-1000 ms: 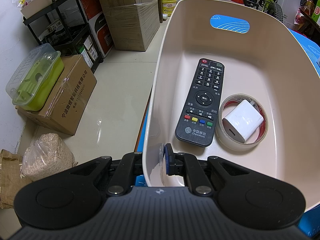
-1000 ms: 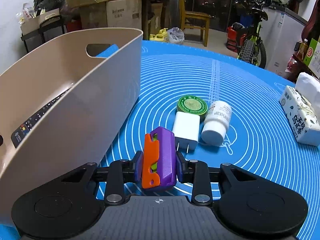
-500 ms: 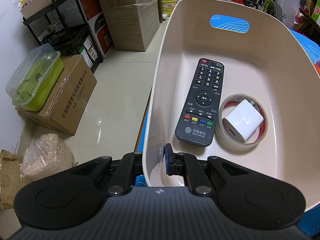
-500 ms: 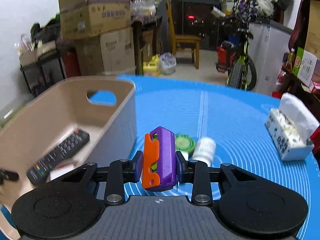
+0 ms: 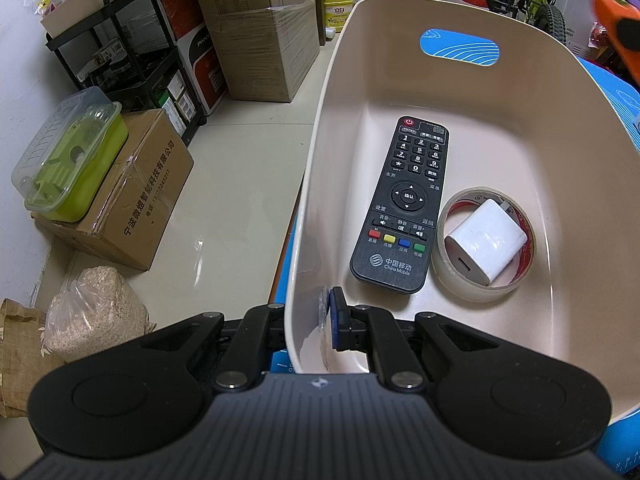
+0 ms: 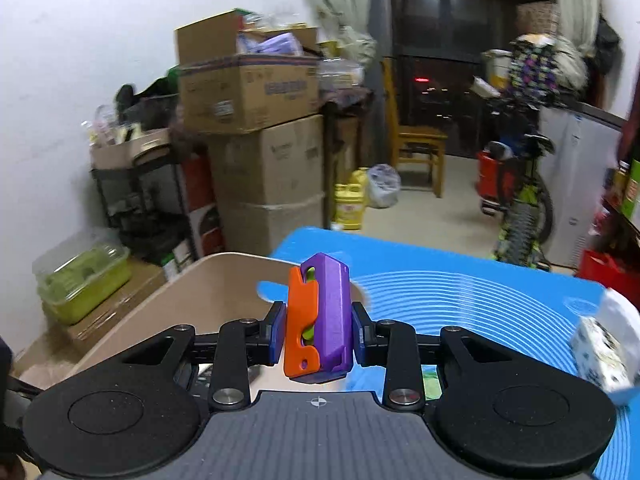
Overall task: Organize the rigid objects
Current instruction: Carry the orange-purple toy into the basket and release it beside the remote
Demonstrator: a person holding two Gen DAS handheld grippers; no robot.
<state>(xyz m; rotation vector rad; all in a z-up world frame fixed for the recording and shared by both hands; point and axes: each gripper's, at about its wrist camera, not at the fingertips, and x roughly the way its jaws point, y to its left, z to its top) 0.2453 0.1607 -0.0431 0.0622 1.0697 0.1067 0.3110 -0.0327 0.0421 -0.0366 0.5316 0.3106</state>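
Your right tool [image 6: 319, 330] is clamped on the purple-and-orange toy [image 6: 320, 320], one pad against the orange side and one against the purple; the toy stands upright in the grip, its long axis running from the tool body up to the pointed purple end, which aims away from you and upward; it hangs in the air above the near edge of the beige bin [image 6: 192, 292] and the blue mat [image 6: 460, 292], touching neither; from your left camera the same toy [image 5: 616, 16] shows blurred at the upper right, above the bin's far corner. Your left tool [image 5: 308, 320] is pinched narrow on the near wall of the bin [image 5: 320, 160], one pad inside and one outside. Inside the bin the black remote [image 5: 404, 204] lies flat, its long axis running from near wall to far wall, power button at the far end; just beside it a tape roll [image 5: 452, 276] lies flat with a white charger [image 5: 486, 242] resting inside its ring.
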